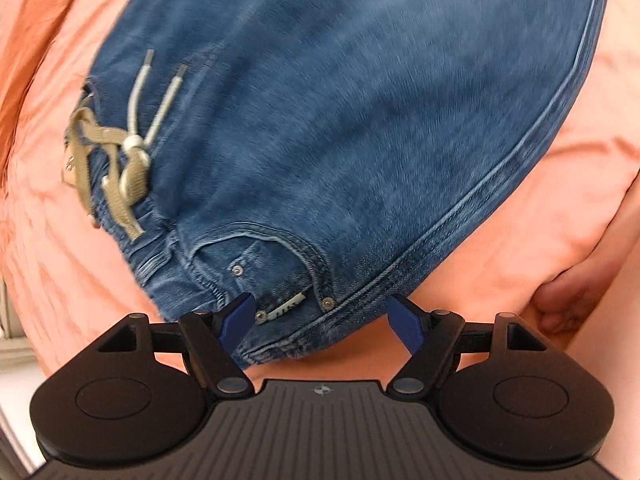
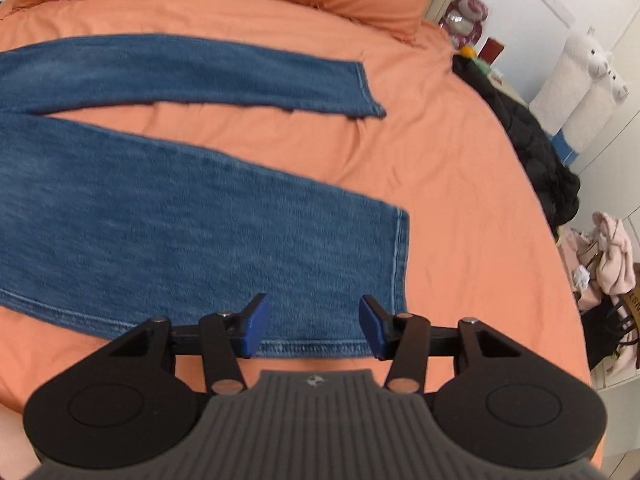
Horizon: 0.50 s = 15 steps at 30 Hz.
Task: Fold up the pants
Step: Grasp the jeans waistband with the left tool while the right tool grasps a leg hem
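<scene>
The jeans (image 2: 168,200) lie spread flat on the orange bedsheet (image 2: 460,200), front side up, with the two legs splayed apart in a shallow V: the far leg's hem (image 2: 366,90) sits well apart from the near leg's hem (image 2: 400,256). The left gripper (image 1: 322,320) stands with jaws wide apart over the near corner of the waistband (image 1: 280,304), one blue finger touching or just above the denim by the pocket rivet, the other over bare sheet just beside the side seam; nothing is held. The right gripper (image 2: 314,328) is likewise spread wide and empty, straddling the near side seam close to the near hem. The step in hand looks like taking the near edge at both ends so the near leg can be carried over onto the far one. To do it well, each gripper should bite the outer seam itself, where the doubled cloth is stiff, taking both layers and none of the sheet beneath. The two should close together, lift evenly and travel in step to the far side, keeping the seam taut between them so the leg does not sag. The knotted drawstring (image 1: 128,152) lies loose on the front; it should be left flat inside the fold.
</scene>
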### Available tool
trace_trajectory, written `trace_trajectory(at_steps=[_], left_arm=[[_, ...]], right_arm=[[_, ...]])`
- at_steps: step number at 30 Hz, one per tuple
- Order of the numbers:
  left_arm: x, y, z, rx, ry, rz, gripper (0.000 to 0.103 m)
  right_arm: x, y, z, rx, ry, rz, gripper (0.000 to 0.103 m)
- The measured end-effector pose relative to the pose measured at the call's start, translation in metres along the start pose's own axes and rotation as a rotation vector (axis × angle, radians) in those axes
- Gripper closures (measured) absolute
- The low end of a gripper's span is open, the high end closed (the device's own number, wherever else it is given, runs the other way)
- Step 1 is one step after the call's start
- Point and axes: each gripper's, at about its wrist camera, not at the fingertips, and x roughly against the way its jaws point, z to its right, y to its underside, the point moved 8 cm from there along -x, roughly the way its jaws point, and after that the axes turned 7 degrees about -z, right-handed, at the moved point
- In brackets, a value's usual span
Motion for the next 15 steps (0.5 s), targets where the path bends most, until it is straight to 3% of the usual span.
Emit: trace_trajectory(at_steps=[5,8,9,11,13,15], left_arm=[[-0.019,-0.004,0.023,-0.057,-0.066,-0.023,0.014],[-0.021,-0.003,0.033,-0.058,-0.117,-0.022,0.019],[-0.021,-0.003,0.034,-0.052,-0.126,-0.019,0.030],[-0.015,-0.002,0.037,-0.009,-0.136,0.001,0.040],[-0.003,0.001,0.033,0.077,-0.117,0.029,0.058],[0.015,0.007,0.034,0.159,-0.121,0.082,0.068]], right_arm=[[-0.016,0.010,-0.010,0.119,-0.024,-0.055,0.057],[-0.026,0.017,-0.021,0.229,-0.033,-0.077,0.057],[-0.027,0.018,-0.025,0.268,-0.037,-0.079,0.057],[-0.030,0.021,-0.033,0.342,-0.046,-0.089,0.056],[-0.036,0.025,-0.040,0.406,-0.070,-0.109,0.053],[-0.041,0.030,-0.049,0.465,-0.102,-0.136,0.051]])
